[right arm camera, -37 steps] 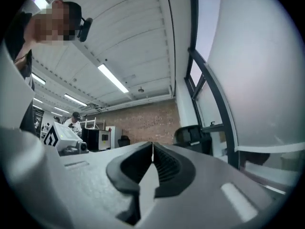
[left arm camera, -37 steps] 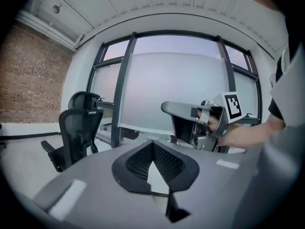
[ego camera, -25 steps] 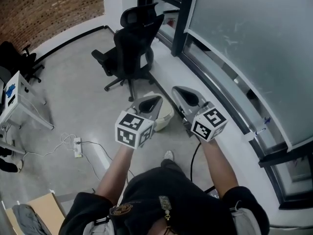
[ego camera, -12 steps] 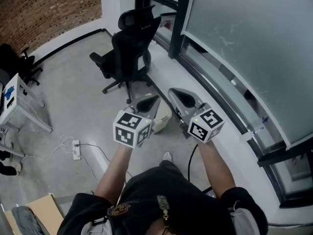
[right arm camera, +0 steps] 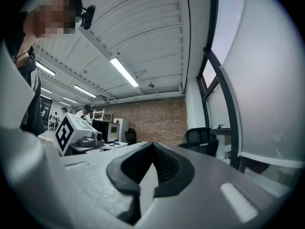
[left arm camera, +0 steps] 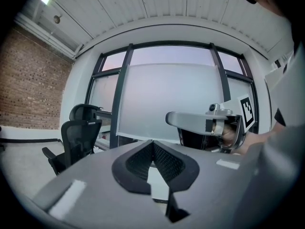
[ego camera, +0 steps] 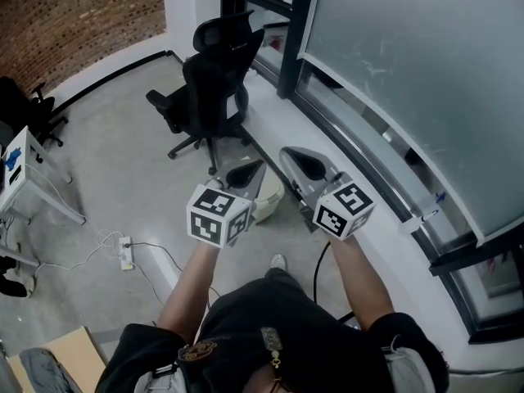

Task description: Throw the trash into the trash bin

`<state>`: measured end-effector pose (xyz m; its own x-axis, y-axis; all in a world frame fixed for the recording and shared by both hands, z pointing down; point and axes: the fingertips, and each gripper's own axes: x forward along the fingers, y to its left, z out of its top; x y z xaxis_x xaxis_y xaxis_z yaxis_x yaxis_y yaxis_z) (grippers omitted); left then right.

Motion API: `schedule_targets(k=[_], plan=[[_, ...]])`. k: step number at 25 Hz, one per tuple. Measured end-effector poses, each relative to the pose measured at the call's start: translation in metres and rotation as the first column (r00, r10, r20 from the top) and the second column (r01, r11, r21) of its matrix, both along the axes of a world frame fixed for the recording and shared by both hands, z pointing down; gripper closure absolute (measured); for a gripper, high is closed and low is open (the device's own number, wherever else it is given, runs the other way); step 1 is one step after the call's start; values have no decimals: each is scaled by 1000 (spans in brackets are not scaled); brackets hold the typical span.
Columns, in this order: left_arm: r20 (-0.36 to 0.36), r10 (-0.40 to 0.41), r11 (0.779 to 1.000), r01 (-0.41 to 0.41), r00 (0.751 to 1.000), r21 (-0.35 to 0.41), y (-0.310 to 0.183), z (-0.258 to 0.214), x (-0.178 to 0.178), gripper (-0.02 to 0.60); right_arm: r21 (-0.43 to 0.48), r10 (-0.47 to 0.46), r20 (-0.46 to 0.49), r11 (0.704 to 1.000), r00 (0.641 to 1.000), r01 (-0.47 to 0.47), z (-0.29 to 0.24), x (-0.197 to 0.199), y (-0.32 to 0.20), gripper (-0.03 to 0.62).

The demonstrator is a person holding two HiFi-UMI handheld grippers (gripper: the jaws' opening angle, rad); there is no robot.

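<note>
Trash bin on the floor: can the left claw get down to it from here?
Probably yes. The bin sits on the floor just past and below the left claw, nothing shows between them, and the chair stands farther back. The claw is shut and empty, though.

We count two grippers, the left gripper (ego camera: 255,169) and the right gripper (ego camera: 293,155); two black office chairs, one by the window (ego camera: 214,76), one at the floor's left edge (ego camera: 29,109); one pale bin (ego camera: 274,196); one power strip (ego camera: 125,252).
</note>
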<state>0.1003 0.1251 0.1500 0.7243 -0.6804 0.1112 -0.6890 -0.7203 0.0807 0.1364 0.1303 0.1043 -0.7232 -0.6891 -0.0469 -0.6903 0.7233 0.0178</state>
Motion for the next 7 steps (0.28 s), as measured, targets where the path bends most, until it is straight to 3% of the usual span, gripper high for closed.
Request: schedule_targets(k=[7], plan=[[6,6,1000,-6,1000,-2,3,2,3,580,-6,6,-3,1000,1000,-6,0,2,2,591]])
